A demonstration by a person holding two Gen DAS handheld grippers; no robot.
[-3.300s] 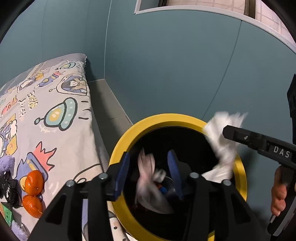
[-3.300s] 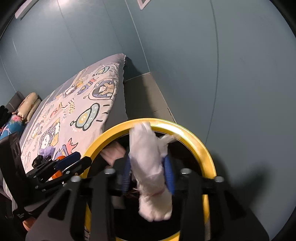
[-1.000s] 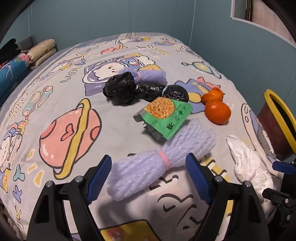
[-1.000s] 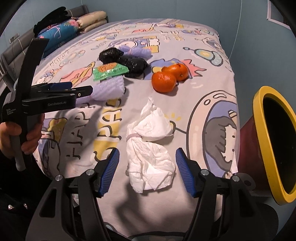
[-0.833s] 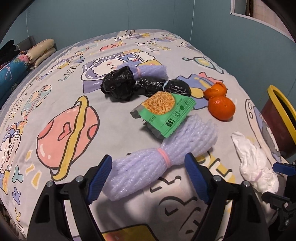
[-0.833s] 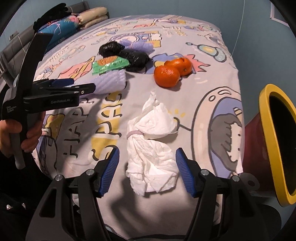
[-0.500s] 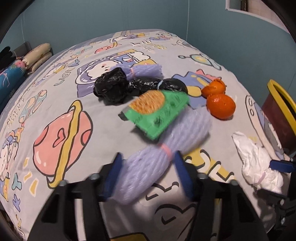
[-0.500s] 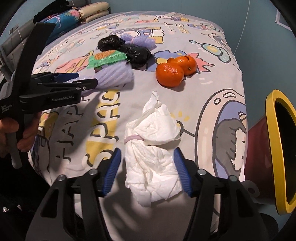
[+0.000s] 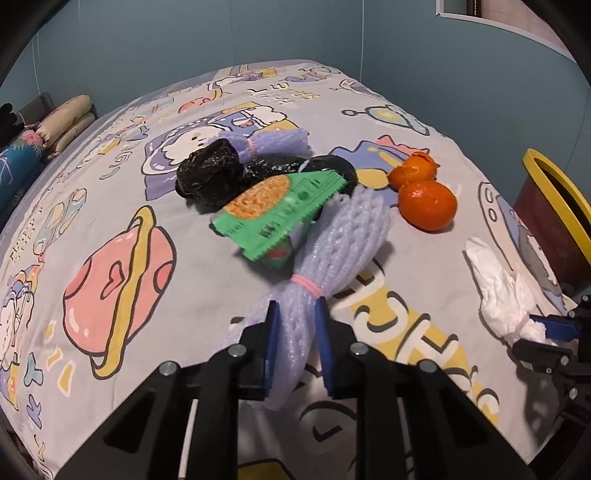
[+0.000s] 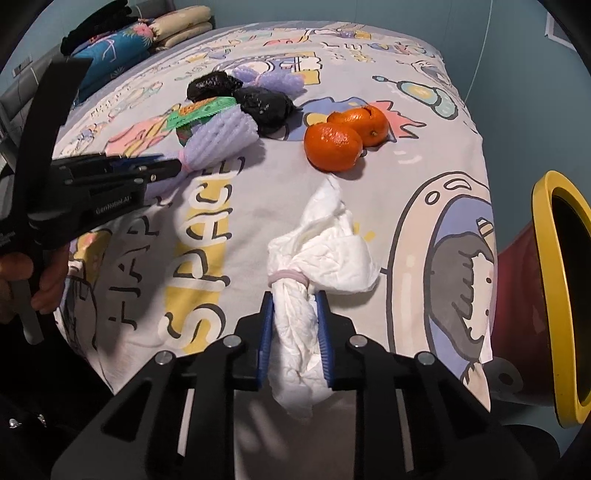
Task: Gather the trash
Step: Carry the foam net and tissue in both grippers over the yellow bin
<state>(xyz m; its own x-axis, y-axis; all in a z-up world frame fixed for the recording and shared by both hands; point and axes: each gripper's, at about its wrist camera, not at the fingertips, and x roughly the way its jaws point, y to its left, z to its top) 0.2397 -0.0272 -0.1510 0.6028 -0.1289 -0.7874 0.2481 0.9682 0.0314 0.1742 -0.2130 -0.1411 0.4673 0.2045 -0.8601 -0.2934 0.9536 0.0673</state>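
My left gripper [image 9: 295, 334] is shut on a purple foam net bundle [image 9: 340, 240] tied with a pink band, lying on the bed; the bundle also shows in the right wrist view [image 10: 221, 136]. My right gripper [image 10: 294, 328] is shut on a white tissue bundle [image 10: 325, 243], also seen from the left wrist [image 9: 498, 291]. A green snack wrapper [image 9: 277, 214] leans on the foam net. Black plastic bags [image 9: 210, 177] and a second purple foam net [image 9: 266, 142] lie behind it. The yellow-rimmed bin [image 10: 554, 295] stands beside the bed on the right.
Two oranges [image 10: 343, 136] lie on the cartoon-print bedsheet [image 9: 110, 240] between the trash and the bin. Pillows [image 10: 147, 33] are stacked at the bed's far left end. A teal wall [image 9: 443, 74] runs behind the bed.
Both grippers left the bin, came over the bed, and closed: the left on the purple foam net, the right on the white tissue bundle. Both were open half a second ago.
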